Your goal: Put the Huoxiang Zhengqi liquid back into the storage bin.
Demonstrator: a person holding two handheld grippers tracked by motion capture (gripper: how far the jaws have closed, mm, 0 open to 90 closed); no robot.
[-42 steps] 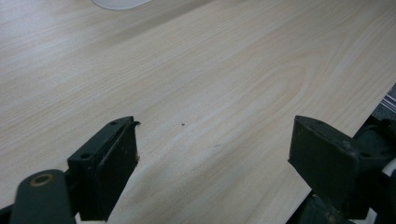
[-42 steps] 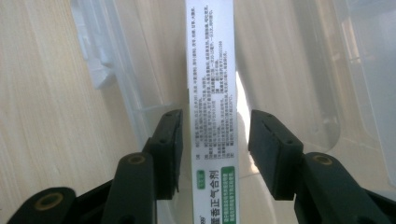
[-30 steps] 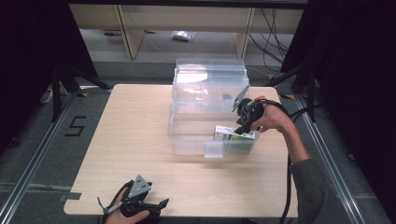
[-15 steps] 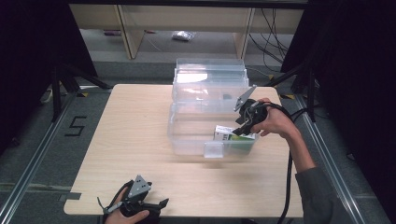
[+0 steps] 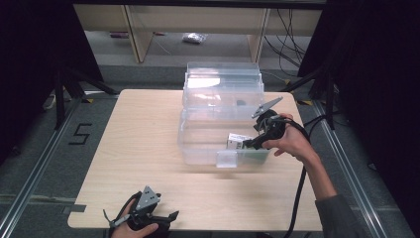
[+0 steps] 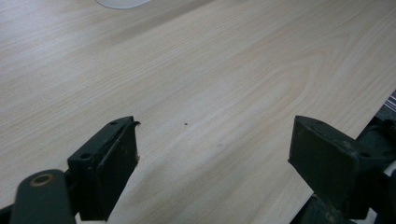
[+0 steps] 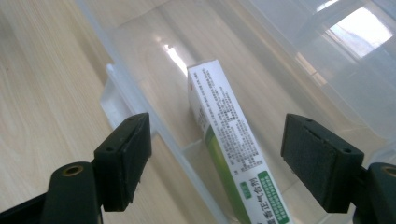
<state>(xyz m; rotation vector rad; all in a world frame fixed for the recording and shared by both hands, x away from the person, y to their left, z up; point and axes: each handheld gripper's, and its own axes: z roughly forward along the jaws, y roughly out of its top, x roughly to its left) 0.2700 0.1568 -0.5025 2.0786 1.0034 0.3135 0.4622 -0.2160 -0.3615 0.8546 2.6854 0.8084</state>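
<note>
lying white-and-green printed carton (image 7: 229, 154) in clear bin (image 7: 140, 112)

"5" on floor (image 5: 79, 134), small Chinese print on box (image 7: 232, 140)

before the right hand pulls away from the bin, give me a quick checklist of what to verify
1. Green and white box is inside the clear bin: ok, it lies on the bin floor near the front wall.
2. Right hand-held gripper has let go: ok, its jaws have just been opening and stand wide, pads apart from the box.
3. Box lies flat and settled: cannot tell, it seems to rest on a narrow side.
4. Withdrawal path is free of the bin rim: cannot tell, one jaw sits outside the front wall, the other over the bin.
5. Left hand-held gripper is out of the way: ok, open and empty at the near table edge.
</note>
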